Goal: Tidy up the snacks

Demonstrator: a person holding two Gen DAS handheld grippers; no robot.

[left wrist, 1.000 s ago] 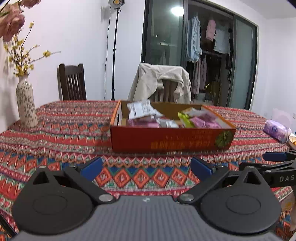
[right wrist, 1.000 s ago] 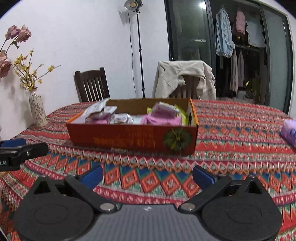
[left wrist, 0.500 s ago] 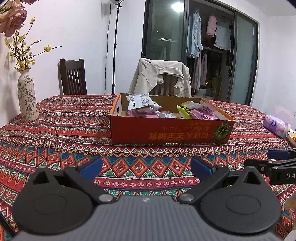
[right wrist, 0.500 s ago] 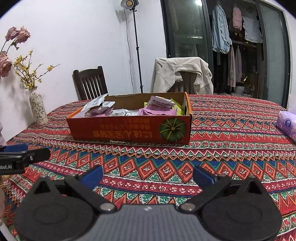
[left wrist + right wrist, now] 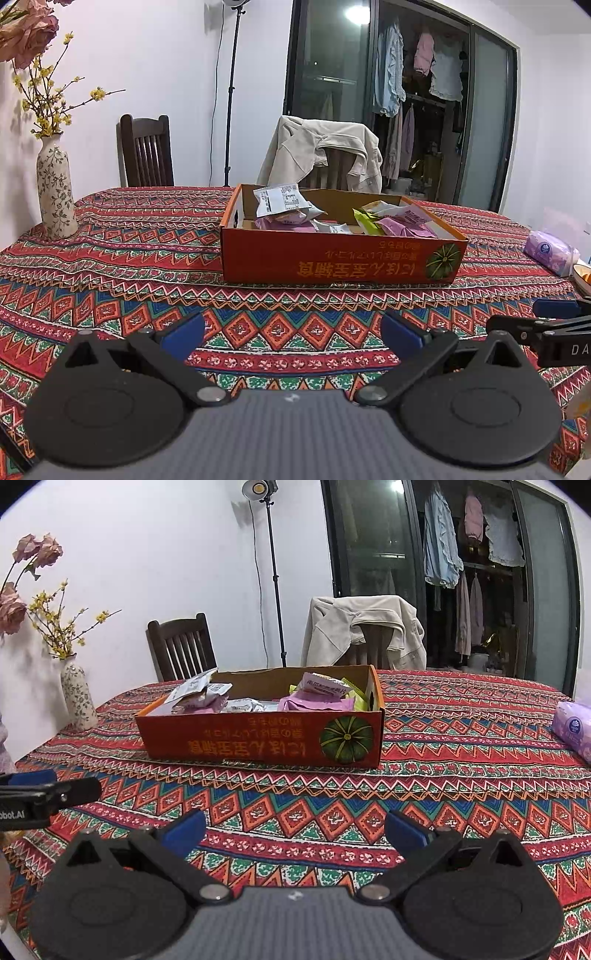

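An orange cardboard box with a pumpkin print stands on the patterned tablecloth and also shows in the right wrist view. It holds several snack packets: white ones at the left, pink and yellow-green ones at the right. My left gripper is open and empty, low over the cloth, well short of the box. My right gripper is open and empty, beside the left one; each shows at the edge of the other's view.
A flowered vase stands at the table's left edge. A purple tissue pack lies at the right. Two chairs stand behind the table, one draped with a beige jacket. A lamp stand rises at the back.
Both grippers have pulled back and lowered, so the box looks farther and the room more upright. Both stay open and empty.
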